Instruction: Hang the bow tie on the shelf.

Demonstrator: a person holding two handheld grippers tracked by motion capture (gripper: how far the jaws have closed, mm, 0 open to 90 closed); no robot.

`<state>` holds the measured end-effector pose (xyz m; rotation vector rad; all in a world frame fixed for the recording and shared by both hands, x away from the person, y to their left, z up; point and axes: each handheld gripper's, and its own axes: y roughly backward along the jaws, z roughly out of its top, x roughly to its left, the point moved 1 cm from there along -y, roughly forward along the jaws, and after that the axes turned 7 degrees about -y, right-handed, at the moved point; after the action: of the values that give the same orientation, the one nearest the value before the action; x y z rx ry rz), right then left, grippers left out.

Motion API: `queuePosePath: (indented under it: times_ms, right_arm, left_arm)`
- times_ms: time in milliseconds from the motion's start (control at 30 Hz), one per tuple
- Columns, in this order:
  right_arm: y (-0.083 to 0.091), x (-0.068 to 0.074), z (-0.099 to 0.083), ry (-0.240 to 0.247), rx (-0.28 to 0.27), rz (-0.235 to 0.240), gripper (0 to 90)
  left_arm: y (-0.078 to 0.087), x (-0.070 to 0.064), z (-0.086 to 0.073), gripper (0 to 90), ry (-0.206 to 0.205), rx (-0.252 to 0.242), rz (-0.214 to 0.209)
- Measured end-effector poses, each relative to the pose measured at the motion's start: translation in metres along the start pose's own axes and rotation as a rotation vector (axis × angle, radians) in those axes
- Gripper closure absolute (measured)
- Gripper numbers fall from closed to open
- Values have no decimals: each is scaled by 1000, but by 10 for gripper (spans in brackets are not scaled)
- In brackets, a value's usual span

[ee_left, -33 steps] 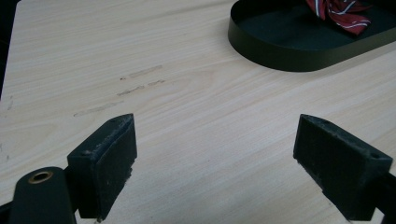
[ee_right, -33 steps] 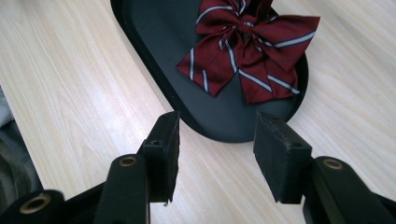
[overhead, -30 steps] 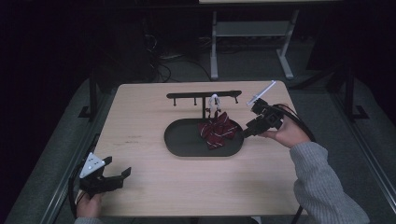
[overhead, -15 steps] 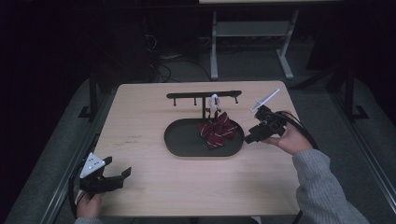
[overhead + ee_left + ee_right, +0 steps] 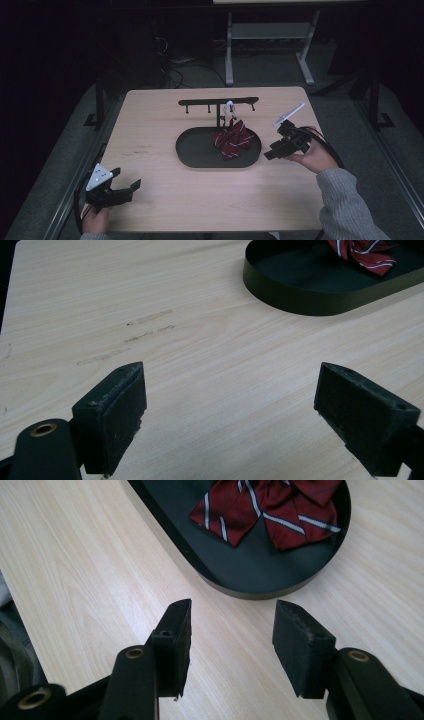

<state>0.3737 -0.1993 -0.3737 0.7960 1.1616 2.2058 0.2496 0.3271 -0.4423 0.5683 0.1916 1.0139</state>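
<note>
A dark red striped bow tie [image 5: 233, 140] lies in the right half of a black oval tray [image 5: 197, 152], with its white strap hooked on a black rack [image 5: 218, 103] behind. In the right gripper view the bow tie [image 5: 265, 505] rests inside the tray [image 5: 235, 572] just ahead of the jaws. My right gripper [image 5: 270, 153] hovers open just right of the tray, empty [image 5: 231, 625]. My left gripper [image 5: 131, 188] sits open near the table's front left corner, empty [image 5: 230, 410]; the tray [image 5: 300, 295] and bow tie [image 5: 362, 252] lie far ahead of it.
The light wooden table [image 5: 150, 130] has faint scuff marks [image 5: 135, 335] left of the tray. A cable [image 5: 327, 147] trails from the right gripper. Desk legs [image 5: 229, 45] and cables stand on the dark floor behind.
My right gripper has drawn back from the bow tie toward the right and slightly nearer, now off the tray's edge. The left gripper has stayed put.
</note>
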Motion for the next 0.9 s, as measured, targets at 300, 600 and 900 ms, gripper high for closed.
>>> queuePosePath:
  times_ms: [300, 600, 900]
  right_arm:
    - [-4, -2, -12, -12, -4, 3, 491]
    - [-7, -4, -24, -25, -5, 6, 491]
    - [-13, -4, -38, -42, -3, 18, 491]
  left_arm:
    - [-1, -1, 0, 130, 0, -1, 0]
    - [-1, -1, 0, 130, 1, 1, -1]
    - [-2, -2, 0, 130, 0, 4, -2]
